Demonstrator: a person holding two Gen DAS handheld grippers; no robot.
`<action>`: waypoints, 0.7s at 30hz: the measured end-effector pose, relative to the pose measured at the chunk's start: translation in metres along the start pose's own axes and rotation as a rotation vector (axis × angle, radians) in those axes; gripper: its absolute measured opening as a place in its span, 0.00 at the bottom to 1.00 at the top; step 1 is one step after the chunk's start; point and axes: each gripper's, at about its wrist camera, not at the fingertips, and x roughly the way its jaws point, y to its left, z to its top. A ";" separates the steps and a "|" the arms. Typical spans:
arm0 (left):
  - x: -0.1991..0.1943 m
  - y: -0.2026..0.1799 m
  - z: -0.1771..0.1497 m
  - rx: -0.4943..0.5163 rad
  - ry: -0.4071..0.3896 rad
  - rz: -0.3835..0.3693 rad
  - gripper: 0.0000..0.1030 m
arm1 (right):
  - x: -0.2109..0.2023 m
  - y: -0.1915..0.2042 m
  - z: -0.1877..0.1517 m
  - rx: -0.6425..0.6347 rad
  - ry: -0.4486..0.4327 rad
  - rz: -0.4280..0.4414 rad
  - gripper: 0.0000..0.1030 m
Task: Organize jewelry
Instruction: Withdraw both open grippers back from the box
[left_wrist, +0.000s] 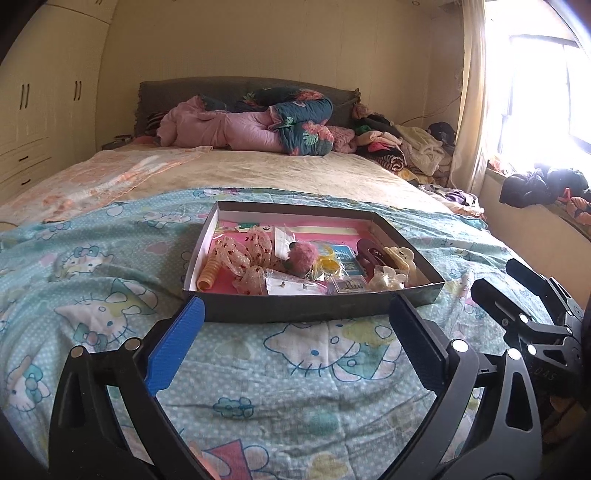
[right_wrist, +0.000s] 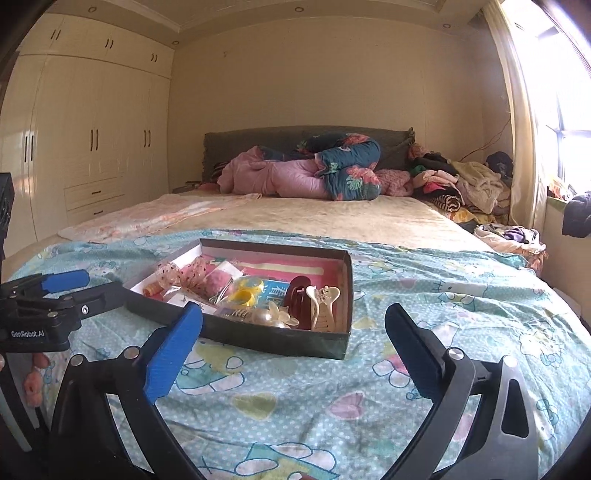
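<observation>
A shallow dark box (left_wrist: 280, 308) (right_wrist: 295, 341) lies on a Hello Kitty blanket (left_wrist: 258, 369) (right_wrist: 424, 295) on a bed. It holds hair accessories and jewelry: a dark red claw clip (left_wrist: 367, 253) (right_wrist: 299, 299), a cream claw clip (left_wrist: 400, 258) (right_wrist: 325, 306), a pink pom-pom (left_wrist: 301, 256), a lace scrunchie (left_wrist: 240, 254), an orange coil (left_wrist: 207, 271), small earring packets (left_wrist: 291, 286). My left gripper (left_wrist: 295, 325) is open and empty just before the box's near wall. My right gripper (right_wrist: 291, 332) is open and empty, near the box's right corner.
Rolled pink and floral quilts (left_wrist: 258, 125) (right_wrist: 314, 173) lie at the headboard. A pile of clothes (left_wrist: 399, 147) (right_wrist: 461, 184) is at the far right of the bed. Wardrobes (right_wrist: 92, 136) stand on the left, a bright window (left_wrist: 535, 92) on the right.
</observation>
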 end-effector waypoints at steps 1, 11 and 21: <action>-0.002 0.000 -0.001 0.004 -0.007 0.006 0.89 | -0.003 -0.001 -0.001 0.009 -0.013 -0.010 0.94; -0.013 0.001 -0.011 0.006 -0.069 0.030 0.89 | -0.016 -0.009 -0.010 0.021 -0.078 -0.056 0.94; -0.011 -0.002 -0.014 0.005 -0.052 0.038 0.89 | -0.015 -0.007 -0.011 0.012 -0.066 -0.057 0.94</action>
